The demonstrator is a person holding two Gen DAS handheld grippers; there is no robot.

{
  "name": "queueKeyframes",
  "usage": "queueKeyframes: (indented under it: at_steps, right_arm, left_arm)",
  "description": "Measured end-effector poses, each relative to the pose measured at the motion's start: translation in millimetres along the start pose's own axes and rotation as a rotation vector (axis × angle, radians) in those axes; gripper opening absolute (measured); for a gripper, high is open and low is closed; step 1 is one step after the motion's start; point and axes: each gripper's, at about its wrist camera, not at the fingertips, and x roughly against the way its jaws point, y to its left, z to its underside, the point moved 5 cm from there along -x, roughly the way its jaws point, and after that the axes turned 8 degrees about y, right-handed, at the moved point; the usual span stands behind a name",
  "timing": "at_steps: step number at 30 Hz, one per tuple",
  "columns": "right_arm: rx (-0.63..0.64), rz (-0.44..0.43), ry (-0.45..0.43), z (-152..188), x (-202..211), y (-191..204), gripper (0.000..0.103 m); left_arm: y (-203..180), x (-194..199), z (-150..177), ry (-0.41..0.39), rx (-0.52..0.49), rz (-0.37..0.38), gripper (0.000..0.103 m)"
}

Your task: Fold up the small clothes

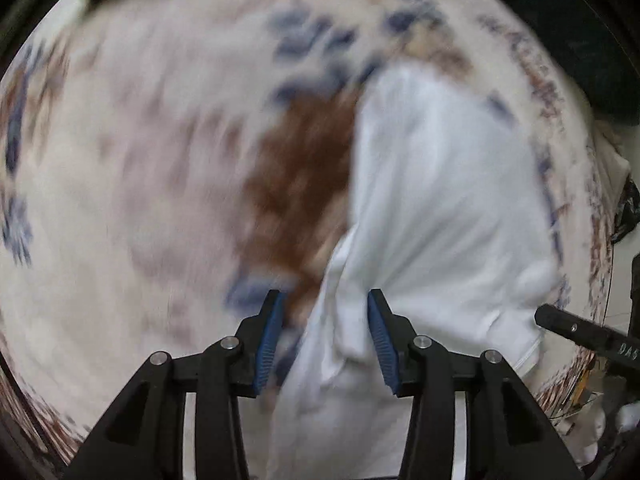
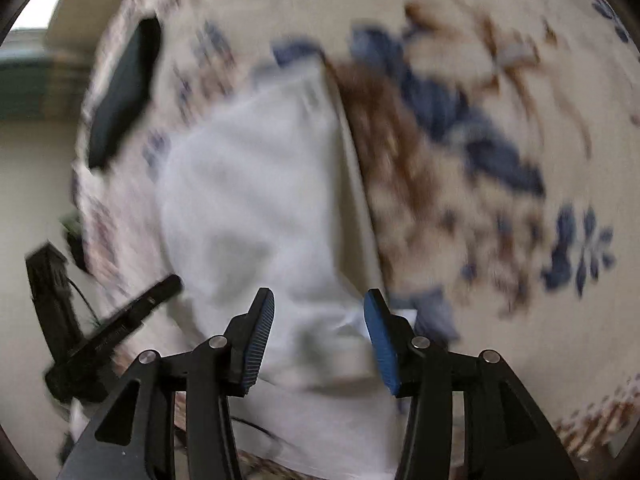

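A white garment (image 1: 432,200) lies on a cream cloth with blue and brown flower print (image 1: 140,140). Both views are motion-blurred. My left gripper (image 1: 326,304) is open, its blue pads (image 1: 270,336) apart, with a bunched corner of the white garment lying between them. In the right wrist view the same garment (image 2: 248,200) lies ahead, with a straight folded edge on its right. My right gripper (image 2: 320,304) is open, with an end of the garment between its pads (image 2: 380,336).
A dark flat object (image 2: 124,88) lies on the patterned cloth (image 2: 500,160) at the far left. The other gripper's black finger (image 1: 576,330) shows at the right edge of the left wrist view, and at the lower left of the right wrist view (image 2: 132,312). A dark shape (image 1: 560,20) is at the upper right.
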Motion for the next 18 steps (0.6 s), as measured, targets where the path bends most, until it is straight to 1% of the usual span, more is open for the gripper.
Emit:
queueKeyframes:
  at_steps: [2, 4, 6, 7, 8, 10, 11, 12, 14, 15, 17, 18]
  right_arm:
    - [0.009, 0.066, 0.043, 17, -18, -9, 0.049]
    - [0.021, 0.102, 0.070, 28, -29, -14, 0.049]
    - [0.026, 0.087, 0.059, 37, -29, -15, 0.049]
    - [0.017, 0.058, 0.047, 40, -25, -16, 0.049]
    - [0.006, 0.033, 0.037, 42, -21, -17, 0.049]
    - [-0.024, -0.010, 0.020, 53, -8, -23, 0.049]
    - [-0.038, -0.033, 0.019, 66, -3, -26, 0.050]
    - [-0.047, -0.033, 0.028, 79, -1, -32, 0.050]
    - [-0.073, -0.026, 0.060, 104, -8, -40, 0.050]
    - [-0.089, -0.027, 0.079, 117, -12, -45, 0.050]
    - [-0.132, -0.035, 0.133, 151, -31, -55, 0.050]
    - [-0.151, -0.037, 0.148, 164, -41, -60, 0.050]
  left_arm:
    - [12, -4, 10, 0.006, 0.037, 0.046, 0.045]
    - [14, -1, 15, 0.003, 0.046, 0.059, 0.045]
    - [13, 3, 20, 0.005, 0.056, 0.076, 0.044]
    - [11, 9, 24, 0.001, 0.064, 0.110, 0.043]
    - [10, 15, 35, 0.004, 0.074, 0.160, 0.043]
    - [13, 21, 57, 0.010, 0.077, 0.193, 0.043]
    - [16, 23, 75, 0.018, 0.081, 0.193, 0.043]
    - [19, 24, 89, 0.028, 0.086, 0.195, 0.043]
    - [30, 16, 129, 0.078, 0.117, 0.194, 0.044]
    - [31, 13, 138, 0.100, 0.126, 0.193, 0.044]
    - [39, -11, 167, 0.169, 0.167, 0.188, 0.044]
    - [42, -16, 174, 0.187, 0.182, 0.202, 0.044]
